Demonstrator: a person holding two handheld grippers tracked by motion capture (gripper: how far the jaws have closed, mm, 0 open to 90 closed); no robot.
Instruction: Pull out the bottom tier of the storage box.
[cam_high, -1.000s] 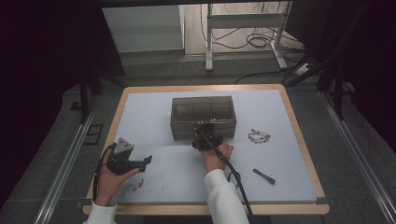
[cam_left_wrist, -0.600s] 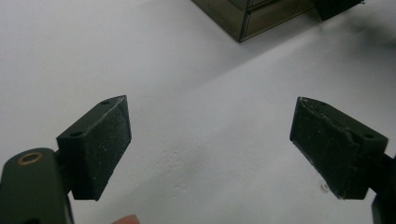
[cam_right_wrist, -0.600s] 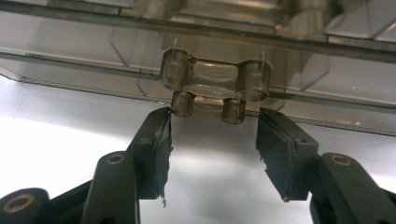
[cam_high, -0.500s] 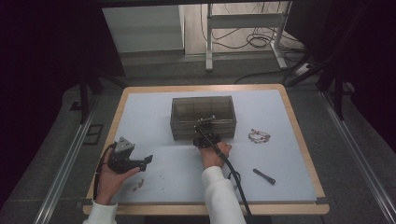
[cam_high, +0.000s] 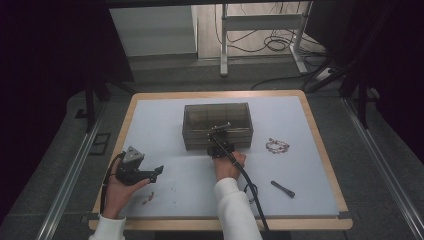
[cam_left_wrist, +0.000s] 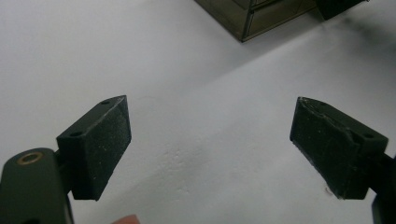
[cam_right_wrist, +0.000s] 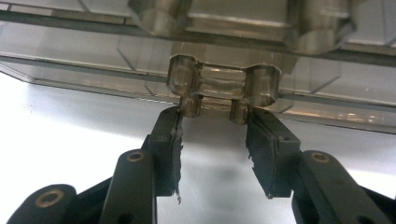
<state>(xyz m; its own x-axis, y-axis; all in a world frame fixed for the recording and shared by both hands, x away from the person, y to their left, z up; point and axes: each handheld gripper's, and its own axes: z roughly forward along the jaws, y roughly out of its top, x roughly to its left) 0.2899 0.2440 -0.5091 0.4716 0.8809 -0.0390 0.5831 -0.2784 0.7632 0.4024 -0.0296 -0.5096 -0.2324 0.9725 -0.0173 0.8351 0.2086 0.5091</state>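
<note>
- High view: a smoky clear plastic box (cam_high: 217, 125) stands near the middle of the pale table mat (cam_high: 165, 115). The right gripper (cam_high: 218, 141) is at the box's near wall, its tips against the front. The left gripper (cam_high: 156, 173) sits well off to the box's near-left, held low over the mat, with nothing between its tips. A beaded bracelet (cam_high: 277, 146) lies just right of the box; a dark pen (cam_high: 283, 189) lies farther toward the near-right (well apart from the box).
- Left gripper view: the left gripper (cam_left_wrist: 210, 144) has its jaws spread wide over bare mat; nothing is between them. A corner of the box (cam_left_wrist: 254, 18) shows at the top, well clear of the pads.
- Right gripper view: the right gripper (cam_right_wrist: 214, 114) has its jaws part-way in, and they have just been closing. The box's front handle (cam_right_wrist: 223, 85) sits at the tips, its two lower lugs meeting the pad ends (contact looks made on both sides). The rest of the box's front (cam_right_wrist: 84, 56) runs across above.
</note>
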